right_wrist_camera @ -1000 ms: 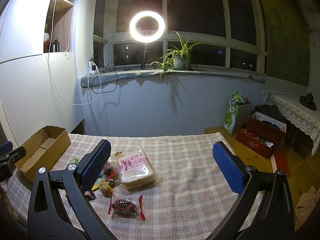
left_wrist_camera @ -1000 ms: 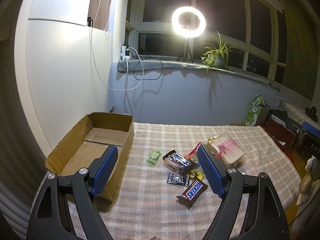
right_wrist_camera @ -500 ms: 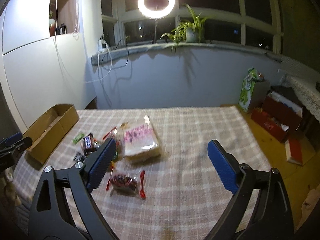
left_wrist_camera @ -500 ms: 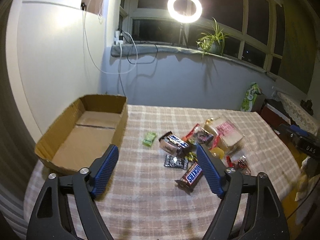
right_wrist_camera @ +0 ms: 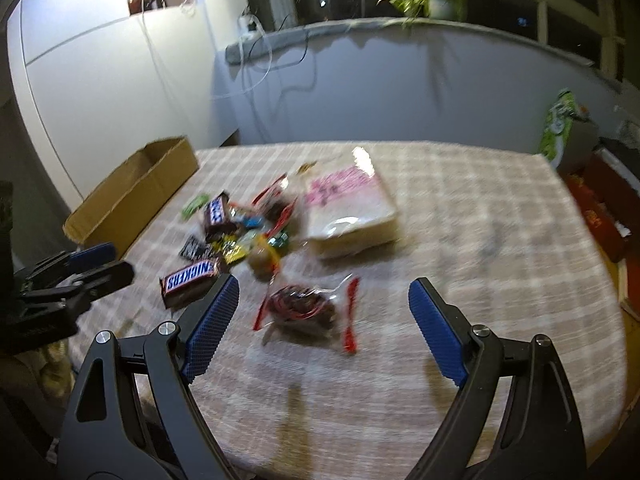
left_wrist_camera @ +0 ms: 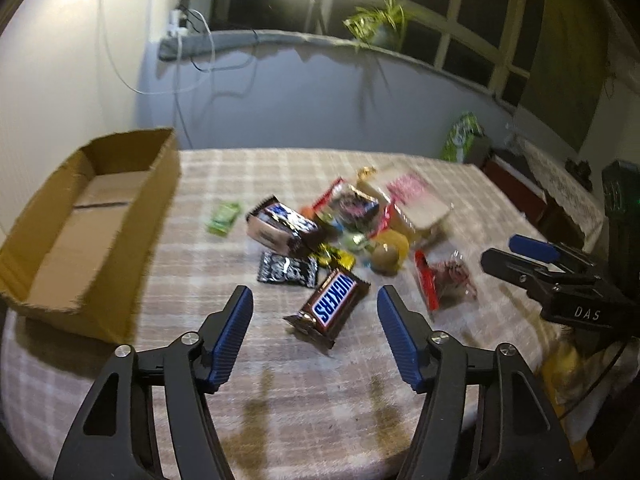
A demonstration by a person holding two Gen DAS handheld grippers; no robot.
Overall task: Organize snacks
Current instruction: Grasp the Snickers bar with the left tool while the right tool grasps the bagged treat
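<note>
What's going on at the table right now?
Nothing is held yet. The left gripper hangs over the Snickers bar and the right gripper over the clear red-edged packet; both sets of jaws are open but have just been narrowing. The cardboard box looks empty, and the snacks lie on the checked cloth.

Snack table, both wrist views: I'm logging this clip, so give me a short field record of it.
surface: checked tablecloth
container: brown cardboard box, open, no snacks seen inside
nearest left gripper: brown Snickers bar, ahead of open jaws, which have just been closing
nearest right gripper: clear red-edged packet, untouched, jaws closing slightly
largest snack: pink-printed bag
</note>
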